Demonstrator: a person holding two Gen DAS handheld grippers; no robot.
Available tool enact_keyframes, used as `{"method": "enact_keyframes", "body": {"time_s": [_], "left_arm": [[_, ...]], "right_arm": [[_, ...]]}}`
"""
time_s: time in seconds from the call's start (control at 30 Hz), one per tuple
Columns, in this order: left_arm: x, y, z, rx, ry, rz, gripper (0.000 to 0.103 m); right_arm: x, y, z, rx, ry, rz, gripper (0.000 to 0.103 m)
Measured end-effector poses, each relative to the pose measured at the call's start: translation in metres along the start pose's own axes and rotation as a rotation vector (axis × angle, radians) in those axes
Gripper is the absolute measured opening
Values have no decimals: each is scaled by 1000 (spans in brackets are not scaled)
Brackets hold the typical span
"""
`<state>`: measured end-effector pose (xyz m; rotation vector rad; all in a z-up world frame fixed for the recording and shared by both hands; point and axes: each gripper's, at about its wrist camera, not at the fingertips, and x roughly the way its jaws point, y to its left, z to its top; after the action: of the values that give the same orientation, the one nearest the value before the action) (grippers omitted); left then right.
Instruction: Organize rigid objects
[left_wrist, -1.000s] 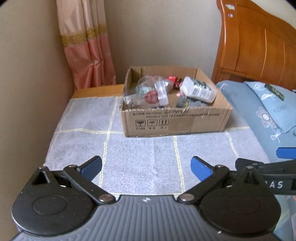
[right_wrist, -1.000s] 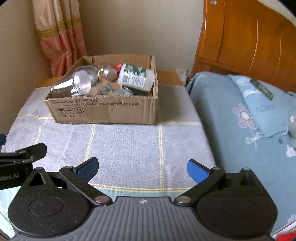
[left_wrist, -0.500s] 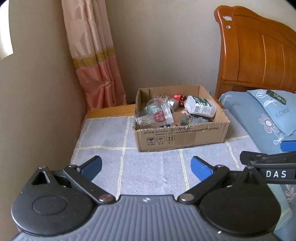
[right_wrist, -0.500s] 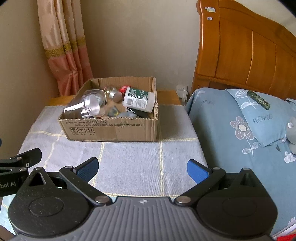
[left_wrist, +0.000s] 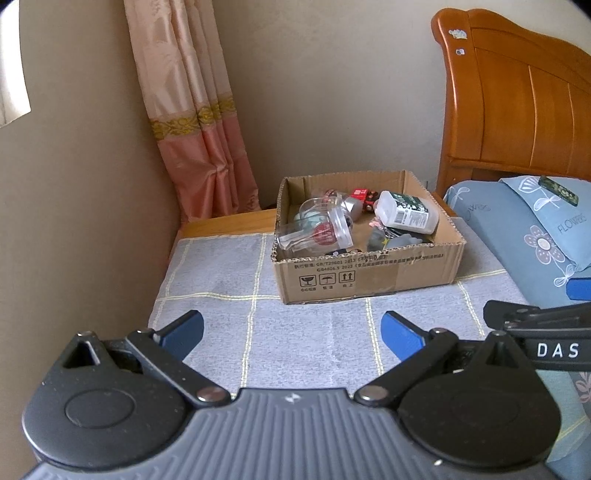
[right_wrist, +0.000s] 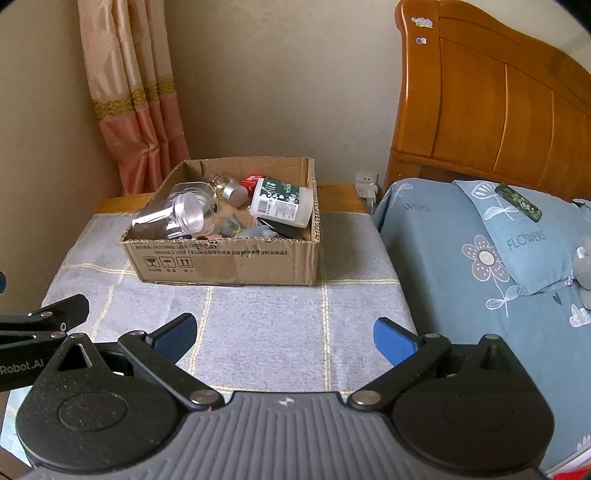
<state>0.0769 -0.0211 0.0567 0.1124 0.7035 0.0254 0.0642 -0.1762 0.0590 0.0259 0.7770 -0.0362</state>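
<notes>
A shallow cardboard box (left_wrist: 369, 273) (right_wrist: 229, 262) stands at the back of a grey towel-covered bedside table (left_wrist: 295, 332) (right_wrist: 266, 325). In it lie a clear plastic jar (left_wrist: 317, 230) (right_wrist: 177, 218), a white bottle with a green label (left_wrist: 406, 212) (right_wrist: 284, 203), a small silver-capped jar (right_wrist: 231, 190), a red item (left_wrist: 364, 194) and dark pieces. My left gripper (left_wrist: 291, 328) is open and empty, well short of the box. My right gripper (right_wrist: 284, 332) is open and empty, also short of the box.
A pink curtain (left_wrist: 192, 129) hangs at the back left by a beige wall. A bed with blue flowered bedding (right_wrist: 480, 258) and a wooden headboard (right_wrist: 480, 103) lies right of the table. A dark phone-like item (right_wrist: 519, 201) lies on the pillow. A wall socket (right_wrist: 365, 182) sits behind the table.
Both grippers have pulled back and up from the box, which looks smaller and farther now. Both stay open and empty.
</notes>
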Motion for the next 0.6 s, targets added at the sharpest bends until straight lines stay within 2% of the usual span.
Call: {"method": "enact_keyframes", "body": {"time_s": [0.6], "left_arm": [[0, -2, 2, 8, 0, 7, 102]], "right_arm": [[1, 2, 2, -5, 4, -7, 103]]}}
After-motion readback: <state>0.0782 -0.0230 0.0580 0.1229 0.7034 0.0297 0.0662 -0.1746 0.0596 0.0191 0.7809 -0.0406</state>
